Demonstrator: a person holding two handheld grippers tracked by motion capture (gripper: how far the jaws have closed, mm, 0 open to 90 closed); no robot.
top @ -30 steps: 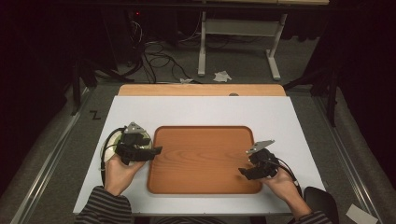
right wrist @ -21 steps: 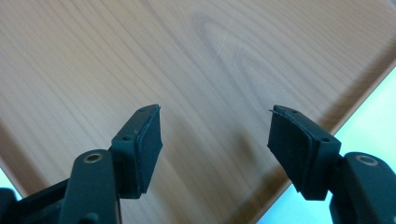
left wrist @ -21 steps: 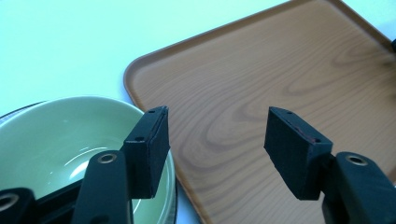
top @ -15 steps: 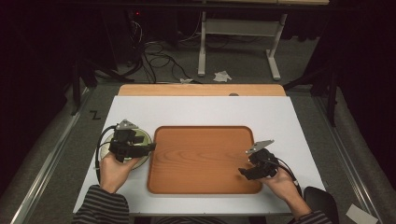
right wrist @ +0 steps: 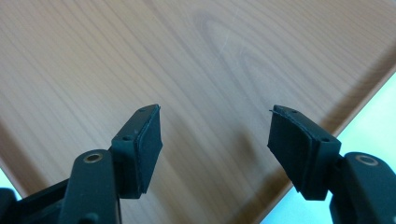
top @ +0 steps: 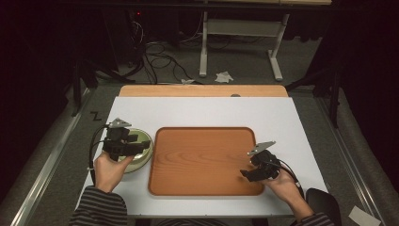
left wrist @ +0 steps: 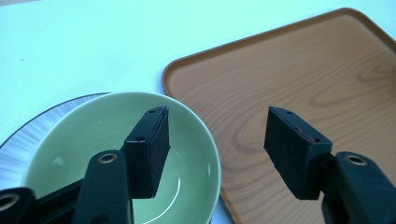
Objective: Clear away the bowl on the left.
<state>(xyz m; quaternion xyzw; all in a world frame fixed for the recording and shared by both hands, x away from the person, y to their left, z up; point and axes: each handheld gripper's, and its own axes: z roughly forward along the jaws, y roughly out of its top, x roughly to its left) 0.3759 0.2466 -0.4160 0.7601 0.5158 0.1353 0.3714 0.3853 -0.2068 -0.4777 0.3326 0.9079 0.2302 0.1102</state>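
No writing shows on green bowl [left wrist: 196, 154], wooden tray [top: 207, 160], or grippers.

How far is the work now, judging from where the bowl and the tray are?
Nothing looks done: the tray is bare. In hand: the open left gripper straddles the rim of the green bowl, beside the tray. The right gripper hovers open above the tray. Gripping and moving the bowl probably remain.

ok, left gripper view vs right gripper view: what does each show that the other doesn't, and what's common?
Left gripper view alone: a green bowl sitting on a grey striped plate, beside the tray, and white table beyond it.

Right gripper view alone: the tray's grain close up, one straight edge at right.

Both: the wooden tray, bare, and open black jaws.
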